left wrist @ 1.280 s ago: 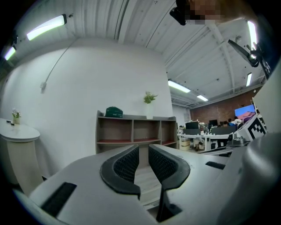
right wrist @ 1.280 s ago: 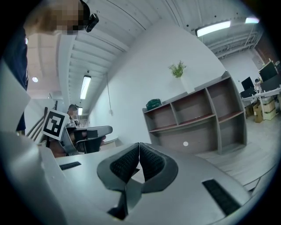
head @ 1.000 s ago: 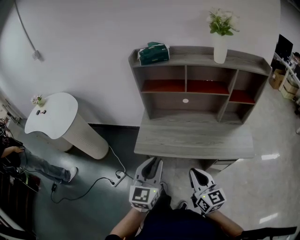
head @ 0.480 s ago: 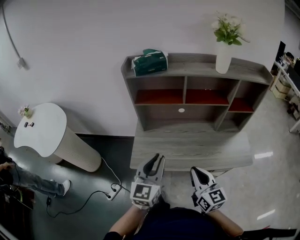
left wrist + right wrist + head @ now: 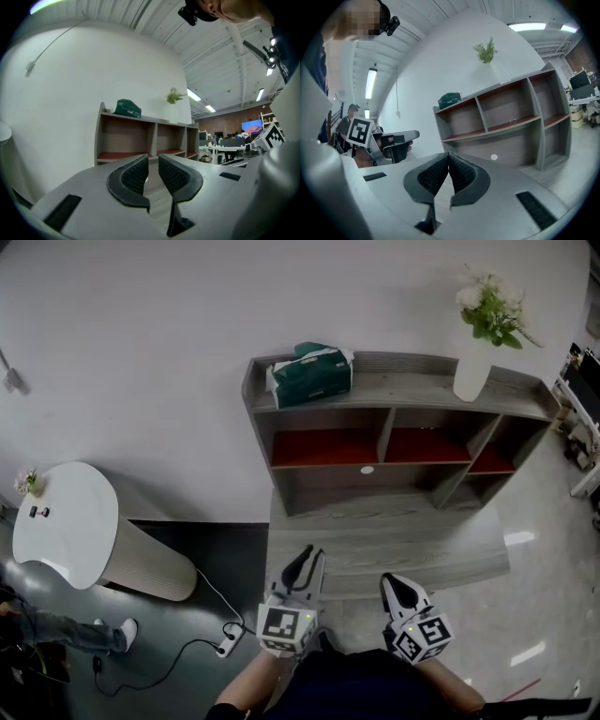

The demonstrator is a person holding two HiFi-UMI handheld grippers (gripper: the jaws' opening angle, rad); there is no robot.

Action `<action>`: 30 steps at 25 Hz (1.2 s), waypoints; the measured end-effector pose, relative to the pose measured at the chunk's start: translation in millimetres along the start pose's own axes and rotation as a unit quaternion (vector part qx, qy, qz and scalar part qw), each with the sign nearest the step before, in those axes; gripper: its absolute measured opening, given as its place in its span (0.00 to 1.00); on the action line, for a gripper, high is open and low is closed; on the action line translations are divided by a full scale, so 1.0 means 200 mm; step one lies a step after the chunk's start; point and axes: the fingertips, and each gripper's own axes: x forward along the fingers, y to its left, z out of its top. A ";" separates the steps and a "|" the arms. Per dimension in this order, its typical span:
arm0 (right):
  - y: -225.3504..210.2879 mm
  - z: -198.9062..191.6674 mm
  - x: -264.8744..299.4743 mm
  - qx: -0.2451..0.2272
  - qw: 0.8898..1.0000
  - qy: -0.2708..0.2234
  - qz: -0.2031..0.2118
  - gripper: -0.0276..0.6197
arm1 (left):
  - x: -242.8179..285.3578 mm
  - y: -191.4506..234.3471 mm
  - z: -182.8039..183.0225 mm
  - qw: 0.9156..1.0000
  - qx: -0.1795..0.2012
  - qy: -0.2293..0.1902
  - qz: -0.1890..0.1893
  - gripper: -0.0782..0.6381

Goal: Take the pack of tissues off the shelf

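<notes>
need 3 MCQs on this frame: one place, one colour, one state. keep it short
1. Where does the pack of tissues sit?
A. in a middle compartment
B. on the left end of the shelf top
C. on the floor

2. What colour is the pack?
A. dark green
B. red
C. white

3. How do the right gripper jaws stand?
A. wide apart
B. closed on the pack
C. together at the tips, nothing between

Key:
1 B, the head view shows it on top, opposite the vase at the right end.
2 A, its wrap is dark green in every view.
3 C, the right gripper view shows the pads meeting.
</notes>
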 end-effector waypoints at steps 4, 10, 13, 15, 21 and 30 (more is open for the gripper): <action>0.01 -0.03 0.10 0.007 1.000 0.010 -0.006 0.06 | 0.05 0.12 0.02 1.000 0.006 -0.008 -0.007 0.22; -0.03 0.00 0.20 0.007 1.000 0.013 0.003 0.06 | 0.17 0.25 0.23 0.998 0.029 -0.056 0.008 0.22; -0.08 0.05 0.25 0.005 1.000 0.006 0.015 0.06 | 0.24 0.27 0.40 0.994 0.054 -0.088 0.020 0.22; -0.13 0.09 0.26 0.004 1.000 -0.002 0.021 0.06 | 0.28 0.26 0.49 0.990 0.088 -0.103 0.028 0.22; -0.25 0.26 0.29 -0.010 0.999 -0.028 0.036 0.06 | 0.46 0.27 0.76 0.971 0.201 -0.121 0.050 0.23; -0.33 0.31 0.35 -0.003 0.998 -0.032 0.057 0.06 | 0.85 0.40 1.10 0.937 0.340 -0.037 0.074 0.43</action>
